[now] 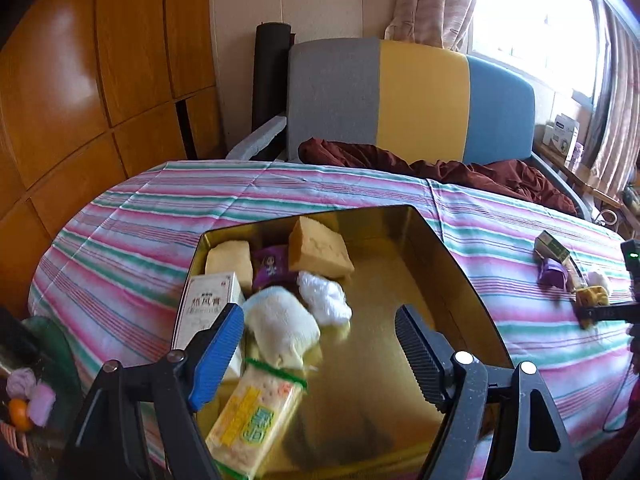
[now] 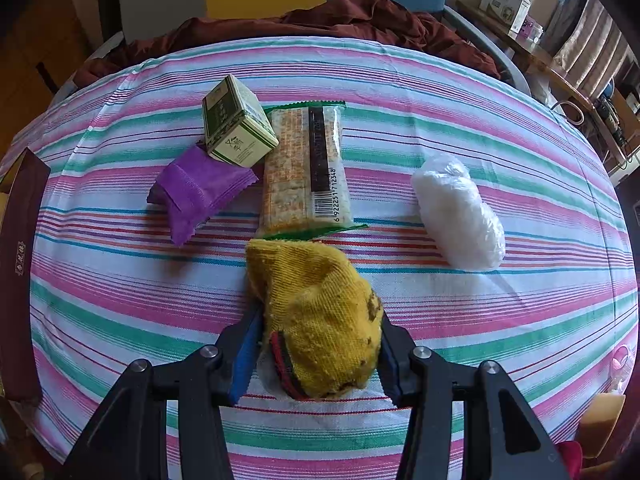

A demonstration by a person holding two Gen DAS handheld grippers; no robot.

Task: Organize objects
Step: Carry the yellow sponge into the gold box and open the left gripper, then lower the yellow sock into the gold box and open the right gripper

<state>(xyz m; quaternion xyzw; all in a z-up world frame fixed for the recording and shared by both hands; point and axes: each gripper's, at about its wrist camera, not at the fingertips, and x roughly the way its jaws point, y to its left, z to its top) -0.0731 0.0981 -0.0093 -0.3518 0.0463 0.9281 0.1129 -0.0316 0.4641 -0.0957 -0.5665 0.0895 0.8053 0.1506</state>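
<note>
Right claw [image 2: 316, 344] grips the yellow sock [image 2: 320, 312] low over the striped surface [image 2: 480, 320], just below the crackers [image 2: 306, 168]. Left claw [image 1: 320, 344] hangs open, empty, above the gold tin [image 1: 400, 280].

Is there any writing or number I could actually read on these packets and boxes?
"6 922251 712348": barcode digits on the cracker packet.
Green box: print too small to read.
White box in the gold tray: large characters, blurred.
Yellow-green packet: characters blurred.
</note>
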